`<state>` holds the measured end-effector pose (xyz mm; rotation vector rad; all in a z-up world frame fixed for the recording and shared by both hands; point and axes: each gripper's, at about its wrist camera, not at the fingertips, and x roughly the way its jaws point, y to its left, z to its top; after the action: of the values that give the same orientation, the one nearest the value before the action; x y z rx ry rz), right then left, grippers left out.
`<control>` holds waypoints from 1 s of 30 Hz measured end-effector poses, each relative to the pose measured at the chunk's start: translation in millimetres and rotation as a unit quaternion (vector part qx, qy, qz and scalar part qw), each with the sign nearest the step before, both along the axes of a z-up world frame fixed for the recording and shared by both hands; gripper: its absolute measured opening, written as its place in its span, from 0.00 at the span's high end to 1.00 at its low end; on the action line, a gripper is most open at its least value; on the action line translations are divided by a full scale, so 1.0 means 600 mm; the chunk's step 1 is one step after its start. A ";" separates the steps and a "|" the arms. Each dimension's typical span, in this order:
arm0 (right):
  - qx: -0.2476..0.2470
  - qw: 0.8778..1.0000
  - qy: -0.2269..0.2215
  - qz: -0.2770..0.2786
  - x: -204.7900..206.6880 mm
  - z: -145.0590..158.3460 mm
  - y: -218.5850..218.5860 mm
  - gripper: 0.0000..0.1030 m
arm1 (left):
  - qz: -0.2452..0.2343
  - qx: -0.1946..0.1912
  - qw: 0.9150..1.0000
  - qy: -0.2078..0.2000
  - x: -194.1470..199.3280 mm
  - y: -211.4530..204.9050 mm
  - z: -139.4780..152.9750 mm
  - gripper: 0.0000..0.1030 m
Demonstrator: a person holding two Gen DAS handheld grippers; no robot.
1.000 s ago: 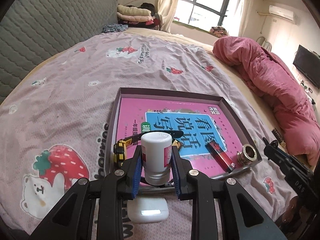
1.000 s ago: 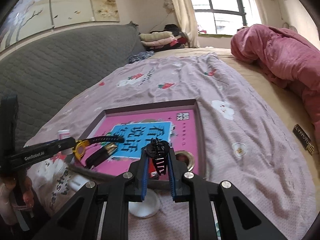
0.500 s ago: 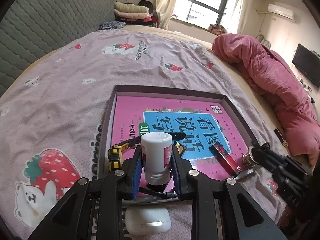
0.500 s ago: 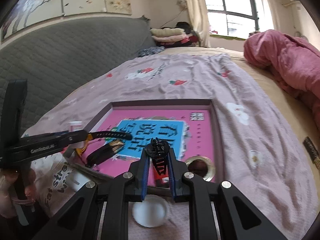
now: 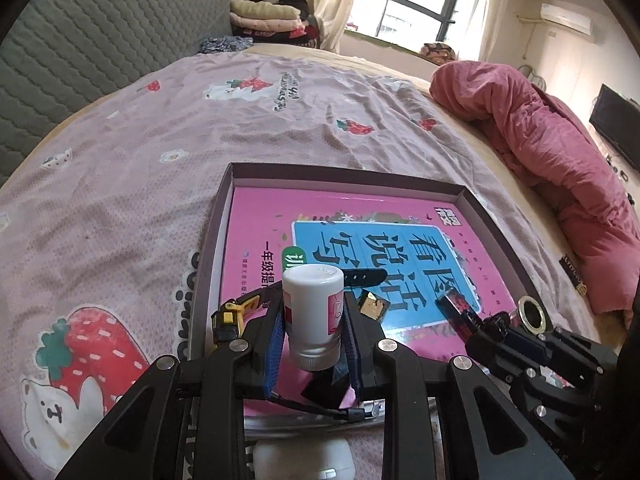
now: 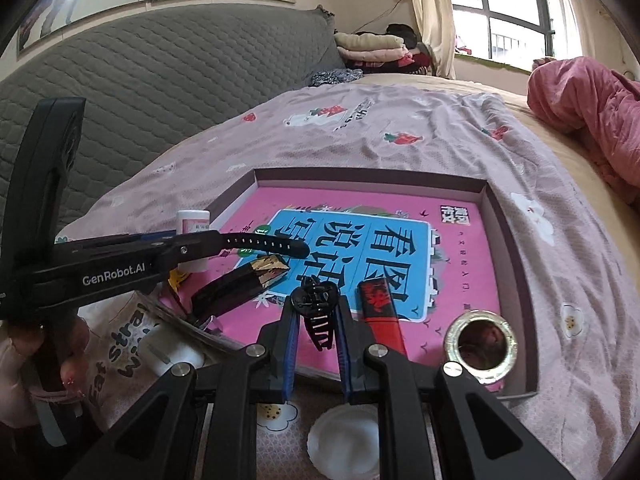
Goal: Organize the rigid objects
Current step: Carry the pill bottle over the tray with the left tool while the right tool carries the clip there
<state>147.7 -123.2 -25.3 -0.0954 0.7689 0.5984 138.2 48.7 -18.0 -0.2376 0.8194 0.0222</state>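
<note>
On a bed spread with a strawberry-print cover point(image 5: 168, 152), the left tongs point(image 5: 313, 344) are gripping an upright white bottle point(image 5: 314, 318) with a pink label, holding it over the near left corner of a shallow purple-rimmed tray point(image 5: 496, 228). The right tongs point(image 6: 316, 340) are clamping a black hair claw clip point(image 6: 316, 312) above the tray's near edge. A pink book point(image 6: 460, 248) bearing large Chinese characters on a blue panel is lining the tray, and "GenRobot.AI" is showing in white on the left device in the right wrist view. A yellow tape measure point(image 5: 226, 320), a black watch strap point(image 6: 264, 245), a red-and-black box point(image 6: 380, 312) and a metal ring point(image 6: 482, 340) are lying in the tray. A white earbud case point(image 5: 304, 460) and a round white lid point(image 6: 346, 446) are sitting on the cover just outside the near rim.
</note>
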 end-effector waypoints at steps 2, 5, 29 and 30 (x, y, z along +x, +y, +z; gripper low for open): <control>0.002 1.000 0.003 0.000 0.002 -0.002 0.001 0.83 | 0.001 0.002 1.000 0.003 0.002 0.000 -0.004 0.73; 0.000 1.000 0.003 0.001 0.004 -0.002 0.001 0.83 | 0.001 0.001 1.000 0.008 0.006 -0.001 -0.008 0.73; -0.028 0.999 0.032 0.007 0.014 -0.022 0.013 0.83 | -0.005 0.024 0.999 0.033 0.020 -0.011 -0.031 0.73; -0.029 0.999 0.033 0.005 0.015 -0.022 0.013 0.83 | -0.005 0.026 0.999 0.033 0.021 -0.012 -0.031 0.73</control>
<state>156.6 -115.4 -38.5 -0.1330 0.8504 0.5921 150.6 41.7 -36.9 -0.1836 0.8855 0.0421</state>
